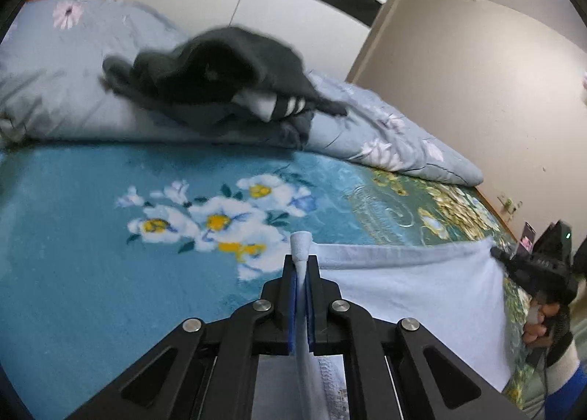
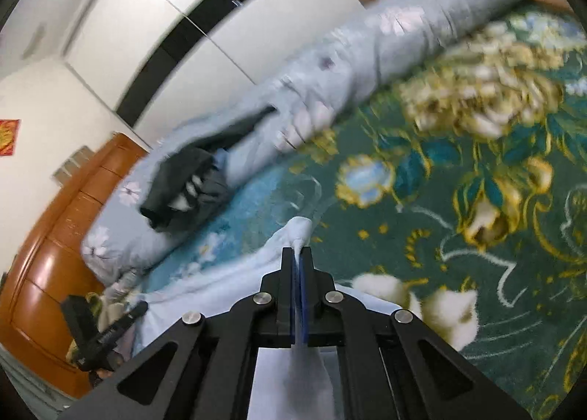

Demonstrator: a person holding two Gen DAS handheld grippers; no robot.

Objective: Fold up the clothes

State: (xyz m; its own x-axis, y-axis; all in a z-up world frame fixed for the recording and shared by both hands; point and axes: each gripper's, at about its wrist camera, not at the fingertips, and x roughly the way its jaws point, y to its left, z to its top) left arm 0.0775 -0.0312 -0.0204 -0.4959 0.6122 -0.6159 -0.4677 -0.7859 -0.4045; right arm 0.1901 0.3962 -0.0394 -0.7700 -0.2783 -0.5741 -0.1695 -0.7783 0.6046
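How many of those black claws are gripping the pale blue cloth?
2. The left claw pinches one corner of the pale blue cloth; the right claw pinches the opposite corner.

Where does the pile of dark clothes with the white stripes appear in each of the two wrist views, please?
Left wrist: dark clothes pile upper centre, on the rolled grey-blue quilt.
Right wrist: pile left of centre, on the same quilt.
Shared landmark: the quilt along the far edge of the floral blanket.
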